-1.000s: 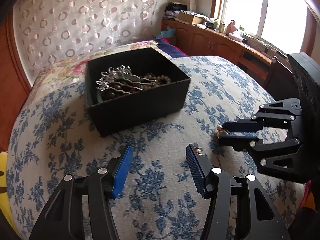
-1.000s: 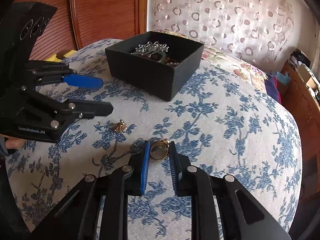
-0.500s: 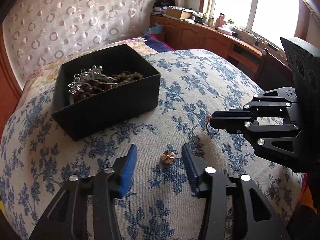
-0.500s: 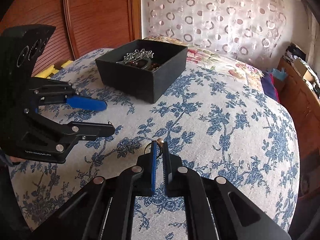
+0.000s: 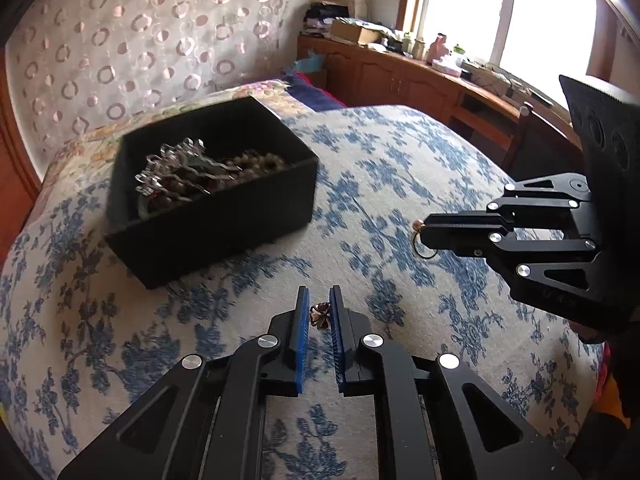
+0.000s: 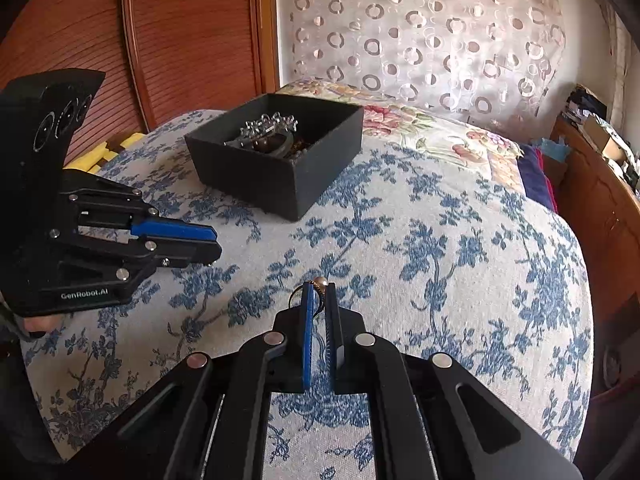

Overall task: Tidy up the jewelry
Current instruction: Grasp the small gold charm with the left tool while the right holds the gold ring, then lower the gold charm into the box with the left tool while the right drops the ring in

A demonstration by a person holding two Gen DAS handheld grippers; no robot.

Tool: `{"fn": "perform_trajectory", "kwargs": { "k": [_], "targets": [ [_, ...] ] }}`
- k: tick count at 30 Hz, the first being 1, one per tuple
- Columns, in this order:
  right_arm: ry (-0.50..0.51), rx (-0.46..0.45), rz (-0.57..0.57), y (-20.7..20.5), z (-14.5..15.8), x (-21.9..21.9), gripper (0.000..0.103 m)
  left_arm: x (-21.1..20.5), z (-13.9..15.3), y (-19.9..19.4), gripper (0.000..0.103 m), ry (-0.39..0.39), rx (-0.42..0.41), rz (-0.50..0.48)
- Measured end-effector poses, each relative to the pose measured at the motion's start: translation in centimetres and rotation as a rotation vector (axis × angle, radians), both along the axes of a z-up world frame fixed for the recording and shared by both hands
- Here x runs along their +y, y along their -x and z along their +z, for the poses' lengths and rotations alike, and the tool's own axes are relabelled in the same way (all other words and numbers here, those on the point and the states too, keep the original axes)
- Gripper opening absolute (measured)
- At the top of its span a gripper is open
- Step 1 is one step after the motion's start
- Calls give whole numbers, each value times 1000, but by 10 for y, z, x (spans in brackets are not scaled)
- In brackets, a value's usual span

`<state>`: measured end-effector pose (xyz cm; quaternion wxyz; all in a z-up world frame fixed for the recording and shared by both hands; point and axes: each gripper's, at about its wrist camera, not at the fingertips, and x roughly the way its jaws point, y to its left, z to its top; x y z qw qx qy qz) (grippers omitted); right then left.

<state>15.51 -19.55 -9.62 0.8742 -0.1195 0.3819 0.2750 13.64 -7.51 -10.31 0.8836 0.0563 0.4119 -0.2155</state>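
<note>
While both grippers hover low over a bed (image 5: 400, 168) covered in blue-flowered cloth, each has a small piece of jewelry between its blue pads. With its jaws nearly closed, the left gripper (image 5: 320, 312) pinches a small bronze flower-shaped piece (image 5: 320, 315) at the very tips. Narrowed to a slim gap, the right gripper (image 6: 319, 300) grips a thin gold ring (image 6: 316, 294) topped with a pearl-like bead, the ring poking out past the fingertips. At about eleven o'clock from each gripper sits an open black box (image 5: 224, 216), already holding silver ornaments and dark beads. Both grips look shallow, so a quick swing toward the box could shake either piece loose. Dropped on the busy print, something so tiny would likely be hard to find.
</note>
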Motion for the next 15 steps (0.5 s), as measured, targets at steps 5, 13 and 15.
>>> {"fn": "perform_trajectory", "kwargs": {
  "k": [5,13,15],
  "targets": [
    [-10,-36,22,-11,17,11,7,15,16,-7,9,17,-34,35],
    [-35,-95,77,-45,48,40,7,38,48,-27,9,20,-110,98],
    [-33,-99,84,-58,51,48,7,44,55,-33,9,20,-125,113]
  ]
}}
